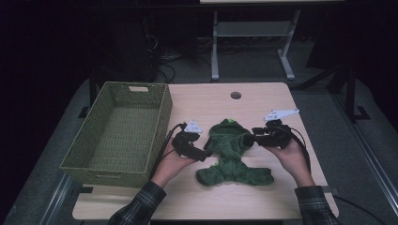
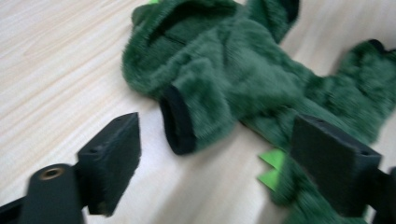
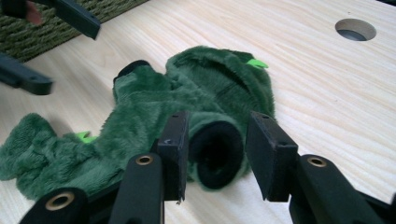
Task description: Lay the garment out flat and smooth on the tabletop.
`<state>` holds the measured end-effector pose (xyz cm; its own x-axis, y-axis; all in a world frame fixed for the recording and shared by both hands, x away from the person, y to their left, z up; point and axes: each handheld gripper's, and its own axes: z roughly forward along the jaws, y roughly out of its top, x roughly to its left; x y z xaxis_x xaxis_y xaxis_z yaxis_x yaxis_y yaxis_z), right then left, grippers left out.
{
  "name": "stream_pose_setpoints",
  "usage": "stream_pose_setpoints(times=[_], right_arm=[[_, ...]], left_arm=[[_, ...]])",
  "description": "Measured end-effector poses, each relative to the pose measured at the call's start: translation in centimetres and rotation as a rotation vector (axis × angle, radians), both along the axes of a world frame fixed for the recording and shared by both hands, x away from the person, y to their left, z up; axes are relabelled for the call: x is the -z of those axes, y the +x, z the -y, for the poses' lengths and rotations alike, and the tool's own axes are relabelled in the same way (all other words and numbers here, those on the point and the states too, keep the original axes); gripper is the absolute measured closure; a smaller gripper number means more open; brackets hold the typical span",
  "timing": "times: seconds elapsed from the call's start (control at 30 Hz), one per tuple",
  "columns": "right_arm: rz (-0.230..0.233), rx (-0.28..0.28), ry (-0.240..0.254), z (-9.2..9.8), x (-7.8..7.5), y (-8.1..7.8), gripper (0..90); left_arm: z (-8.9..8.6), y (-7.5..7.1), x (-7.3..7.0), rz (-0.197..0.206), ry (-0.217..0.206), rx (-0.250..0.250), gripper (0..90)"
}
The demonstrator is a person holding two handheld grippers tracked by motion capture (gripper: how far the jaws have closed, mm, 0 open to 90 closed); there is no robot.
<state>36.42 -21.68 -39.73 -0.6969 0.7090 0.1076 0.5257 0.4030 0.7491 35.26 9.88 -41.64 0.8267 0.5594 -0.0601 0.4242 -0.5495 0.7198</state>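
You've got one green costume (image 1: pixel 231 152), one basket (image 1: pixel 123 132), one table (image 1: pixel 263 103) with one hole (image 1: pixel 235 95), two grippers.

Your left gripper (image 1: pixel 201 152): jaws wide, nothing pinched. In the left gripper view one black-cuffed sleeve (image 2: pixel 187 116) lies between the jaws, apart from both pads, and the costume's body runs on toward the far jaw and under it. Two lime spikes (image 2: pixel 271 168) sit just inside that jaw.

Your right gripper (image 1: pixel 250 139): jaws about half apart. In the right gripper view the other sleeve's black cuff (image 3: pixel 215 154) sits between the pads; the near pad looks to be touching the fur, a gap shows at the other, so no grip. Beyond the jaws lie the hood, with one lime spike (image 3: pixel 256 63) on it, then the hole.

Hard to read: the left gripper view is motion-blurred; the high view is dim, costume detail lost. Your left gripper's jaws are cut off at the top left edge of the right gripper view, basket weave behind them. The costume's lower end is cut off in both gripper views.
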Motion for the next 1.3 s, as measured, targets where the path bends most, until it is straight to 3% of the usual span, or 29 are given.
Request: stream_pose_setpoints(times=[0.1, 0.27, 0.37, 0.53, 0.73, 1.0, 1.2, 1.3], right_arm=[[-0.005, -0.014, 0.028, -0.3, 0.0, -0.5, 60.3], [-0.003, -0.045, 0.028, -1.2, -0.1, -1.3, 60.5], [0.000, -0.090, 0.037, -2.3, -0.3, -2.1, 60.6], [0.001, -0.132, 0.044, -3.9, -0.3, -3.3, 61.3], [-0.009, -0.186, 0.056, -5.5, -0.2, -4.3, 63.4], [-0.023, -0.279, 0.064, -8.7, 0.6, -5.5, 65.9], [-0.029, -0.350, 0.059, -11.0, 1.0, -6.5, 68.7], [-0.042, -0.379, 0.052, -12.0, 1.3, -7.0, 72.3]], left_arm=[[-0.6, -1.3, -0.1, 0.015, -0.011, 0.006, 13.3], [-1.3, -3.1, 0.2, 0.033, -0.030, 0.005, 12.8], [-1.9, -4.6, 0.9, 0.036, -0.034, 0.006, 12.8], [-2.7, -6.1, 1.9, 0.021, 0.007, 0.018, 12.8], [-3.4, -7.3, 3.1, -0.013, 0.019, 0.011, 12.7], [-3.8, -8.3, 4.4, -0.007, 0.056, 0.024, 12.6], [-3.6, -8.9, 5.2, -0.033, 0.080, 0.040, 12.5], [-3.6, -9.2, 5.5, 0.002, 0.079, 0.038, 12.5]])
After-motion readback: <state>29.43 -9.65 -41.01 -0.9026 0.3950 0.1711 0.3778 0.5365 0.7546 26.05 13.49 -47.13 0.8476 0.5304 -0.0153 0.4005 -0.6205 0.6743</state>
